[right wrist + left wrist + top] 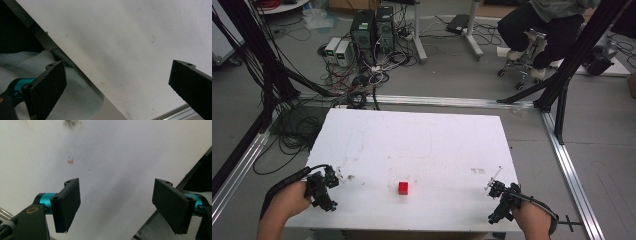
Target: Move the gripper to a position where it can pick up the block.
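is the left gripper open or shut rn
Open. In the left gripper view the left gripper has its two black jaws wide apart, with bare white table between them and nothing held.

One red cube (403,188) — two tongs (324,188), one table (422,145)

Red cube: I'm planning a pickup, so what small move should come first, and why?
Probably bring one gripper in toward the red cube. It sits alone near the table's front middle, roughly between the left gripper and right gripper; both are open, empty and at the table's front corners.
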`<state>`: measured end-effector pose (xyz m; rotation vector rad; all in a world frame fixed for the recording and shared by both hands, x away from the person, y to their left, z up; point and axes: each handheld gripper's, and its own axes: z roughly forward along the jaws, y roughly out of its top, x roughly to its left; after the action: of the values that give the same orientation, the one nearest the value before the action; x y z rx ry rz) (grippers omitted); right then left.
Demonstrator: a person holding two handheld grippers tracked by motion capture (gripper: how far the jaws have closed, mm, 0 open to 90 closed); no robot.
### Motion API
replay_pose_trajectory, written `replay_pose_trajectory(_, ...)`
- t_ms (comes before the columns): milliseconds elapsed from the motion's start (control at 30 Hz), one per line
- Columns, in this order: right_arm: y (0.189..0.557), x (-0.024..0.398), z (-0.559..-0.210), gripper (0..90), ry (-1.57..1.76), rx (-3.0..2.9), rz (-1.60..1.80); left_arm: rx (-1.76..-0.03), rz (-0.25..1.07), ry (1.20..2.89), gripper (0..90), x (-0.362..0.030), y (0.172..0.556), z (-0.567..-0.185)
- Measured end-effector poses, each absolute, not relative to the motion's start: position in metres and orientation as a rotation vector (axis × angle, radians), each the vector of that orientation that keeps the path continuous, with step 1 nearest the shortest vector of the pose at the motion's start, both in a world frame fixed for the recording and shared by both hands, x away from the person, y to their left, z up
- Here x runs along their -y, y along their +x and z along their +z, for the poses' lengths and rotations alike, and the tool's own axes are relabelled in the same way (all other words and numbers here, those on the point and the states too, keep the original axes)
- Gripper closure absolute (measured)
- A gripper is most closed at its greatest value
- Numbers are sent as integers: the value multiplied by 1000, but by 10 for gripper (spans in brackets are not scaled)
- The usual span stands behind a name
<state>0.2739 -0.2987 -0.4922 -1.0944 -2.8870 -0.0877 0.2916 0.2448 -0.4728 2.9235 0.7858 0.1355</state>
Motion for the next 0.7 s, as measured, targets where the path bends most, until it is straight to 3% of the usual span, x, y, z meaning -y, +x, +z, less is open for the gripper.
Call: replay_pose_trajectory(700,273,300,-491,7,-1098,2880,-109,-368,75,3012,230,-185,329,-460)
